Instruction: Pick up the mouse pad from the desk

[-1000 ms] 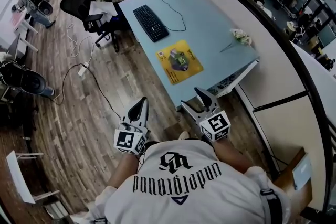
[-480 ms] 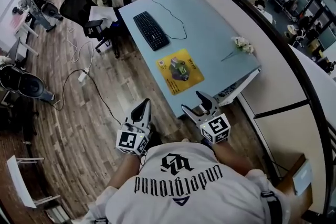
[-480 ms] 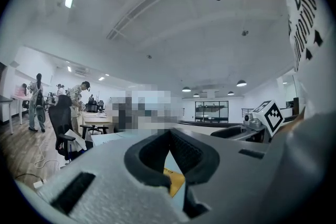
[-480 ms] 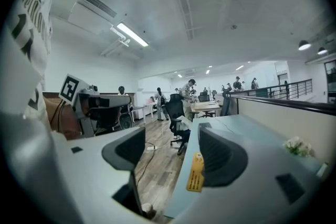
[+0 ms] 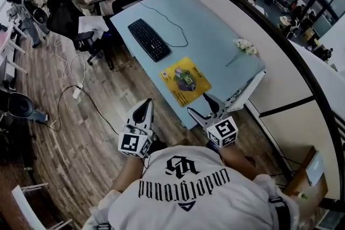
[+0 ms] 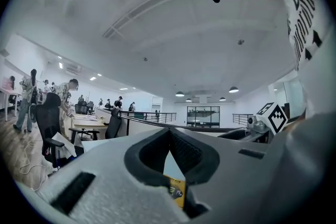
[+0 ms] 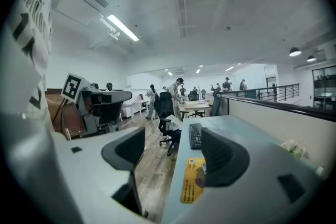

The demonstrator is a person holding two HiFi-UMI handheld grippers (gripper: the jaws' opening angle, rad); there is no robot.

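Observation:
The yellow mouse pad point(image 5: 179, 95) lies near the front edge of the light blue desk point(image 5: 210, 29), with a mouse point(image 5: 186, 79) on top of it. My left gripper point(image 5: 142, 110) hangs over the wooden floor, short of the desk's front edge and left of the pad; its jaws are shut and empty. My right gripper point(image 5: 207, 104) sits just in front of the desk's edge below the pad. Its jaws have just been opening and stand open with nothing between them. The right gripper point(image 7: 172, 136) view frames the mouse pad point(image 7: 192, 183) ahead. The left gripper point(image 6: 169, 131) view shows a sliver of the mouse pad point(image 6: 176, 191).
A black keyboard point(image 5: 149, 39) with its cable lies further back on the desk, and a small bunch of flowers point(image 5: 245, 46) sits at the desk's right side. A partition wall point(image 5: 269, 78) bounds the desk on the right. A black office chair point(image 5: 64, 11) and floor cables point(image 5: 73, 91) are to the left.
Both grippers have moved toward the desk, so the desk edge and the mouse pad now lie nearer to them. The right jaws stand a little wider.

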